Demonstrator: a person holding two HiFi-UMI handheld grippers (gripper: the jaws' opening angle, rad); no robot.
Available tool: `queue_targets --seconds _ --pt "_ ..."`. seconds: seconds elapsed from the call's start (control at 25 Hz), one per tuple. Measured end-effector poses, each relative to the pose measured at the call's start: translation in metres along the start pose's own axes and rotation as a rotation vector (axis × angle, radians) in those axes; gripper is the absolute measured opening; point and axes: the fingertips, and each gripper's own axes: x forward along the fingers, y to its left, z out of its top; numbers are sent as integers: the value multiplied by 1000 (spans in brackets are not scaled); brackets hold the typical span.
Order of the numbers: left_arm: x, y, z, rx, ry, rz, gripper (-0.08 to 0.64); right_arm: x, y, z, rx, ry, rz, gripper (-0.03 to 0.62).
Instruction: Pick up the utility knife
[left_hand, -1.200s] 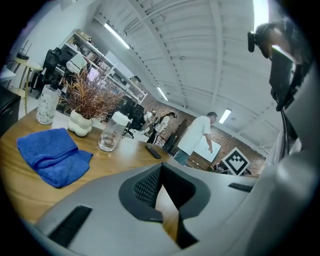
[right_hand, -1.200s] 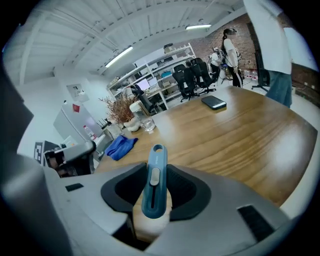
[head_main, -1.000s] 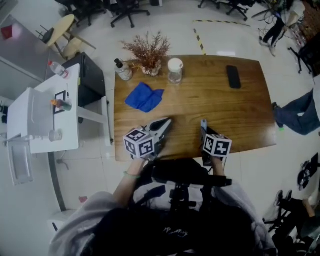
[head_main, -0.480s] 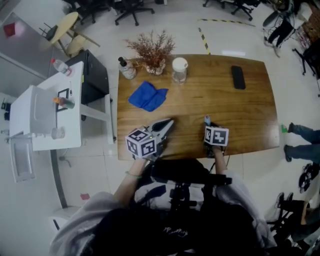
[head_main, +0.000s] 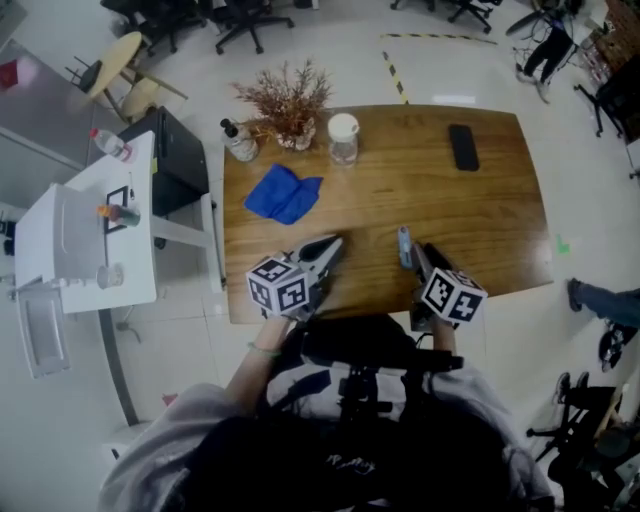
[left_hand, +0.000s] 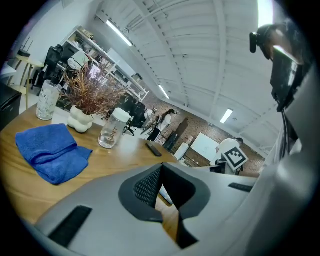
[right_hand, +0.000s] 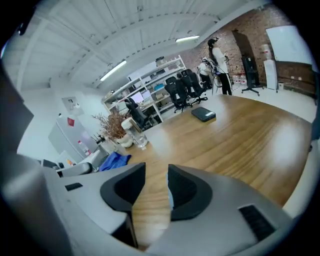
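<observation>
The utility knife (head_main: 403, 247), slim and pale blue-grey, lies on the wooden table (head_main: 480, 220) near its front edge. My right gripper (head_main: 418, 256) is just to its right, jaws pointing away from me. Its jaws (right_hand: 156, 171) have just been opening and stand apart over bare wood. Only a pale blue sliver (right_hand: 169, 196) shows along the right jaw's inner edge, and nothing is pressed between the pads. My left gripper (head_main: 330, 245) rests over the front left of the table with its jaws (left_hand: 160, 167) meeting at the tips.
A blue cloth (head_main: 285, 193) lies at the left of the table. Behind it stand a bottle (head_main: 240, 142), a vase of dried twigs (head_main: 290, 110) and a lidded glass jar (head_main: 343, 140). A black phone (head_main: 462, 147) lies far right. A white side table (head_main: 90, 230) is to the left.
The right gripper has rolled and shifted right and toward the table's front edge. The knife now shows clear of it on its left. The left gripper has kept still.
</observation>
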Motion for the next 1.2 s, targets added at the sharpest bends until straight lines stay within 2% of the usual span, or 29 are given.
queue_targets --seconds 0.2,0.28,0.52,1.2 --pt "8 -9 -2 5 11 -22 6 -36 14 10 -28 -78 20 39" --pt "11 -13 -4 8 16 -32 6 -45 15 11 -30 -94 18 23" --pt "19 -25 -9 16 33 -59 6 -60 6 11 4 -122 3 14" --pt "20 -32 -15 18 47 -60 6 -67 5 6 -12 -119 4 14"
